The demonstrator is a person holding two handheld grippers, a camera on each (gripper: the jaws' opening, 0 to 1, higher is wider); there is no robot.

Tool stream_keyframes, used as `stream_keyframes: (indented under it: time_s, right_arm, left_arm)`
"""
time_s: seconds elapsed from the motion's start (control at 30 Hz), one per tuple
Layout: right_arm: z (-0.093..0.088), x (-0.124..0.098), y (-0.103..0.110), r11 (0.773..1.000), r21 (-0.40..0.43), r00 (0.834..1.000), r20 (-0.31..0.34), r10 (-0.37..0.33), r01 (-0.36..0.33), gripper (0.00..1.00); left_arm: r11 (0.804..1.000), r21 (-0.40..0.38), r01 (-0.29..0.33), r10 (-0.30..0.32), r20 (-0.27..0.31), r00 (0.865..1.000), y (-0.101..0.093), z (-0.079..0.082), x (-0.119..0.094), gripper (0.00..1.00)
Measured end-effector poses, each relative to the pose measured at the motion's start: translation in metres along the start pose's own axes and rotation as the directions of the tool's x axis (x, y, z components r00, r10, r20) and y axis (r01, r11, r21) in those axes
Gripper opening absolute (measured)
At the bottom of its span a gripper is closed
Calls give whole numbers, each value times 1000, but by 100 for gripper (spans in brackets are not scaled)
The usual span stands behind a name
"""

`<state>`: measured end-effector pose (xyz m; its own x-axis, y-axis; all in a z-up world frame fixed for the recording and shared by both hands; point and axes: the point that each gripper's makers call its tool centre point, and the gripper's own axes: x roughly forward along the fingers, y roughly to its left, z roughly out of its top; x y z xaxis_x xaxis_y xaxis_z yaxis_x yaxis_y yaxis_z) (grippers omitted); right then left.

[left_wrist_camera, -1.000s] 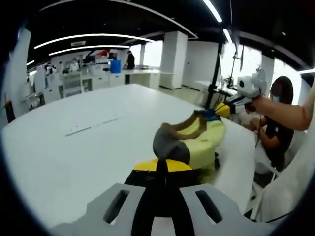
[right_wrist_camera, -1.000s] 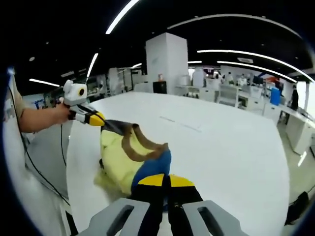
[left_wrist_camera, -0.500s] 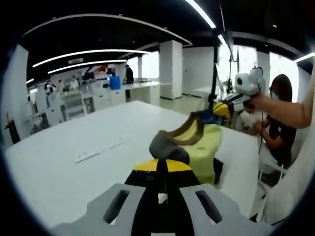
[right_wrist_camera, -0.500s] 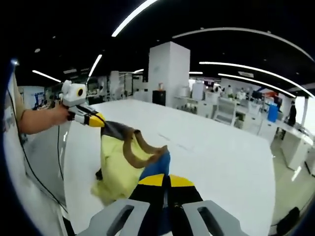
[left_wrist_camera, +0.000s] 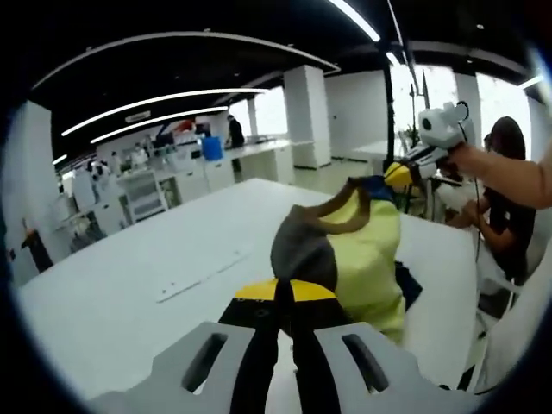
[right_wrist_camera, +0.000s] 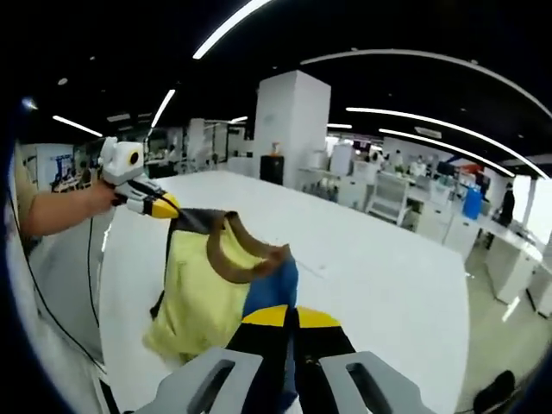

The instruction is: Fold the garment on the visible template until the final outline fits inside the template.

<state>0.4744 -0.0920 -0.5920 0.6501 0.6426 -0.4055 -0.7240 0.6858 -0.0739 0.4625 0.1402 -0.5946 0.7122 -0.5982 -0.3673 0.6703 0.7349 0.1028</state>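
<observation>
Higher now, the garment [left_wrist_camera: 362, 250] hangs off the table [left_wrist_camera: 129, 285], both grippers [left_wrist_camera: 285, 297] [right_wrist_camera: 289, 323] clenched on it; slack may bunch.

The left gripper view is looking forward along its own tongs [left_wrist_camera: 285, 297], close above the white surface [left_wrist_camera: 129, 285], with the other tongs [left_wrist_camera: 398, 175] entering beside the surface's edge. The right gripper view is facing across the same surface from the opposite end. Both are sharing the lifted garment [left_wrist_camera: 362, 259] between them, seen very near.
</observation>
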Motion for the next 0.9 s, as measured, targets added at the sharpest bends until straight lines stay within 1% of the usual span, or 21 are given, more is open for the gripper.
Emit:
stream_keyframes:
  time_s: [0.1,0.23,0.47,0.63,0.9]
  right_arm:
    - [-2,9,-6,1000,-1,1000,-10,-4,4,0]
    - [-6,18,-14,1000,-13,999,-36,-10,9,0]
    - [-22,40,-23,1000,-26,996,-86,-14,12,0]
    - [-37,57,-33,1000,-12,992,-124,-16,15,0]
    - [-54,80,-38,1000,-16,985,-172,-16,14,0]
  left_arm:
    - [1000,23,-7,7,-24,1000,7,-4,7,0]
    - [999,32,-26,27,-36,999,17,-6,17,0]
    - [999,34,-40,43,-85,995,27,-22,38,0]
    - [999,32,-41,44,-118,992,33,-32,51,0]
    - [998,37,-58,63,-166,984,46,-50,69,0]
